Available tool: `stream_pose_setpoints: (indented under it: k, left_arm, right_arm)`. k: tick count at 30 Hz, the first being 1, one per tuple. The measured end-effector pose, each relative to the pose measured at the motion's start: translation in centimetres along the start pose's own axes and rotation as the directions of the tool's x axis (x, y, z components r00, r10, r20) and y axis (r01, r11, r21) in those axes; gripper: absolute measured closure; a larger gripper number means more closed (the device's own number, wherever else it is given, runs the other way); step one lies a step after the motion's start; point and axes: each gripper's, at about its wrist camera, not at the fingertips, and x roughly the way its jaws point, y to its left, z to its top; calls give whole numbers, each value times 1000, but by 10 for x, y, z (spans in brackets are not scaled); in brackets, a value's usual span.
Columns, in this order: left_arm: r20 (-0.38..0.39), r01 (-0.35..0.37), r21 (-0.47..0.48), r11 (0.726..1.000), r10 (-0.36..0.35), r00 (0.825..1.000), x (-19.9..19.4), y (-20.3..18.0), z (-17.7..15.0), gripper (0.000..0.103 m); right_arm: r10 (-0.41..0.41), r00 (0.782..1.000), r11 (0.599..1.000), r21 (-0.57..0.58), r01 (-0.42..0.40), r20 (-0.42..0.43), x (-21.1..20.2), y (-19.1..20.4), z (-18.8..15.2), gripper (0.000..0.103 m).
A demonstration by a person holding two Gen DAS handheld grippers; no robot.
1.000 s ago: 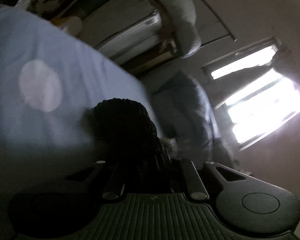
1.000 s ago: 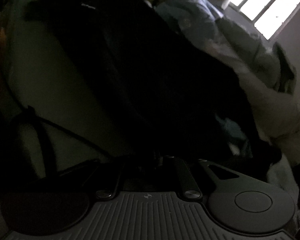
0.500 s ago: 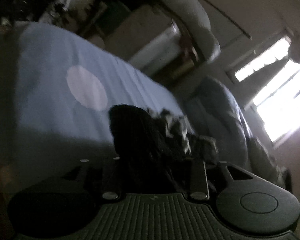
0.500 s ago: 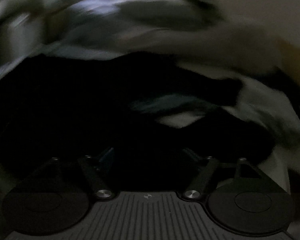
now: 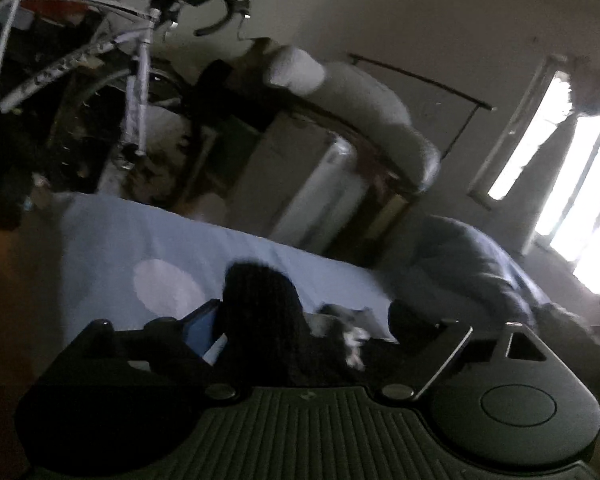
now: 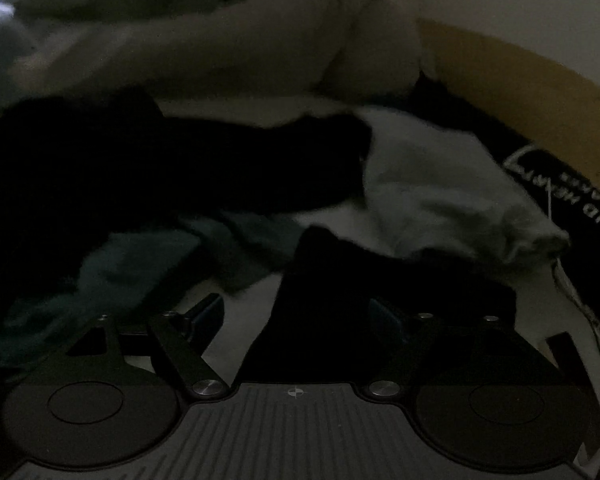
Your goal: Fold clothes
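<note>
L gripper [image 5: 304,322] had just spread wide; black knit garment [image 5: 262,312] sat loose between its fingers on the blue sheet [image 5: 112,240]. R gripper [image 6: 300,312] also wide, probably gripping nothing, over dark clothes [image 6: 172,168].

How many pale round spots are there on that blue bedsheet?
1. A single pale round spot shows on the blue bedsheet, to the left of the black garment lying on it. The garment and the gripper body cover part of the sheet, so others may be hidden.
</note>
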Motion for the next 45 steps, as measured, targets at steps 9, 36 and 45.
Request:
stream_pose_setpoints:
  k: [9, 36, 45]
  left_arm:
    - [61, -6, 2, 1000, 6, 998, -10, -11, 17, 8]
    - [-51, 458, 69, 886, -456, 889, -61, -151, -39, 0]
    - [-118, 500, 72, 863, -491, 863, -66, -172, -61, 0]
  right_arm:
    - [-27, 996, 999, 37, 30, -83, 33, -15, 7, 90]
    - [104, 980, 852, 524, 1, -172, -93, -273, -168, 76]
    - [-2, 997, 880, 473, 38, -75, -124, -298, -153, 52]
